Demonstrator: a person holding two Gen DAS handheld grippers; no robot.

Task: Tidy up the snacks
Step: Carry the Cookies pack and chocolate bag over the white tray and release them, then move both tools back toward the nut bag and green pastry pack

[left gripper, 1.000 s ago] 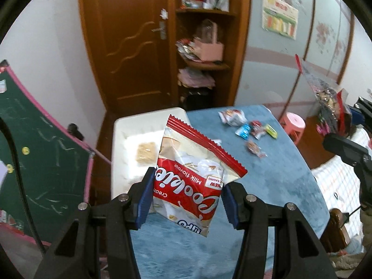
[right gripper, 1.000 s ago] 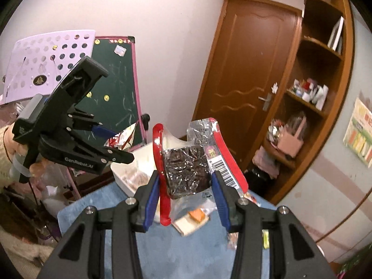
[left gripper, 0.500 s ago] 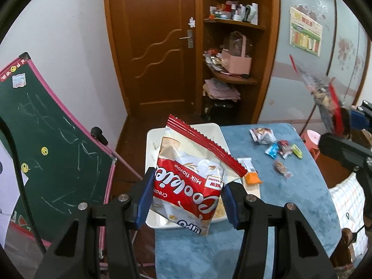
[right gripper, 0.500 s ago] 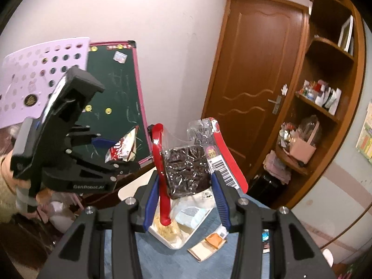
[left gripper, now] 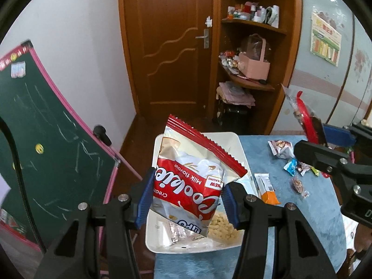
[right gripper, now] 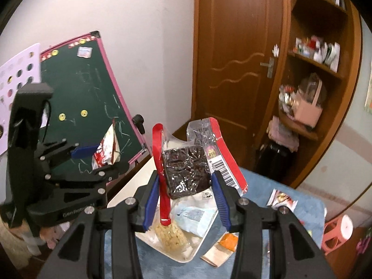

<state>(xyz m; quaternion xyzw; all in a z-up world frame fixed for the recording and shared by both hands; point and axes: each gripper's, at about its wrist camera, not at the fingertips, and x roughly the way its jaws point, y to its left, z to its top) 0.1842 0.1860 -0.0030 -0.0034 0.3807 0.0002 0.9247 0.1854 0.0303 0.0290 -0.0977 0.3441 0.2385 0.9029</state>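
The cookie bag is pinched upright in the left hand-held gripper, hanging right over the white tray, which sits straight below and ahead of it. The right hand-held gripper is clamped on a clear pack of dark snacks, also upright, above the tray's near end. Looks like left's the closer one to drop, while loose candies sit off on the blue table.

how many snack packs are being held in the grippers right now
2: a red-and-white cookie bag in the left gripper, and a clear pack of dark snacks in the right gripper.
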